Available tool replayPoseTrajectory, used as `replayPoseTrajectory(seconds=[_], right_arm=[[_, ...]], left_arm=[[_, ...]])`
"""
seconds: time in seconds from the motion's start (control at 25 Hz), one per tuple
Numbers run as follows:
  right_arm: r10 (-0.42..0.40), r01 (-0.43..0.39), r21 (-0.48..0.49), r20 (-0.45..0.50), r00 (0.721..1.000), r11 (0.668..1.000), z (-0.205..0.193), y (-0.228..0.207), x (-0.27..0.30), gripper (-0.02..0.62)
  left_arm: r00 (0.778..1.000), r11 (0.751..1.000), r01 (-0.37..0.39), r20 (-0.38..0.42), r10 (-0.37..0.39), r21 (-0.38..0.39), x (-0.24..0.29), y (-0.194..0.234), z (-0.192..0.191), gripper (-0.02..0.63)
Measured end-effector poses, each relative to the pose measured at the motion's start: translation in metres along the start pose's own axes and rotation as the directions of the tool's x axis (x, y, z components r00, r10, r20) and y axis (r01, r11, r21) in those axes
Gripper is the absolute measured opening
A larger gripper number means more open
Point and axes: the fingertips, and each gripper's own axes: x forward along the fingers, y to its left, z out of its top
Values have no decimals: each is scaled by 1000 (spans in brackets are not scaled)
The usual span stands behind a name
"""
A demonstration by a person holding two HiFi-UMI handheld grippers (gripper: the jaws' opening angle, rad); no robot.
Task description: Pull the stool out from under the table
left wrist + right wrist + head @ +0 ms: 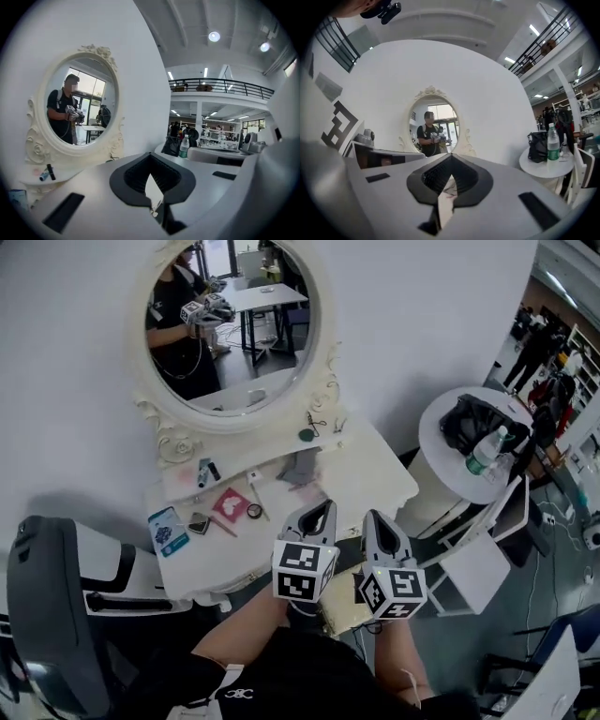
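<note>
A white vanity table (375, 474) with an oval mirror (230, 320) stands against the wall. Below its front edge a cream padded stool seat (341, 611) shows between my two marker cubes; most of it is hidden by the table and my arms. My left gripper (323, 508) (150, 156) and right gripper (372, 517) (451, 157) hover side by side over the table's front edge, well above the stool. Both point toward the mirror. Each has its jaws shut with nothing between them.
Small items lie on the vanity top: a blue card (167, 527), a pink piece (231, 503), a dark cloth (302, 467). A round side table (441, 418) at the right holds a black bag (476, 421) and a bottle (486, 452). A white chair (480, 563) stands beside it, and a grey-black seat (47, 615) at the left.
</note>
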Motion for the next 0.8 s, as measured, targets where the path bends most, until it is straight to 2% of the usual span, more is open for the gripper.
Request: replayPoseTrajectory(seconds=[0.2,0.4,0.56,0.8], right_arm=[[140,-140,2,-28,990,990,-2,59,35,8],[230,-231,-13,-33,973,973,1,101,54,8],[253,-255,-26,-47,966,967,0,114,59,8],[240,-243,-39,-68,968,969,-5,108,53,8]], left_arm=[[990,990,-137,34,138,-21,-35,59,14,0],[971,971,-237,19,238,-40,-61,99,13,0],[965,964,-261,14,261,-47,-68,109,13,0],[970,970,-240,21,241,-37,-64,100,17,0]])
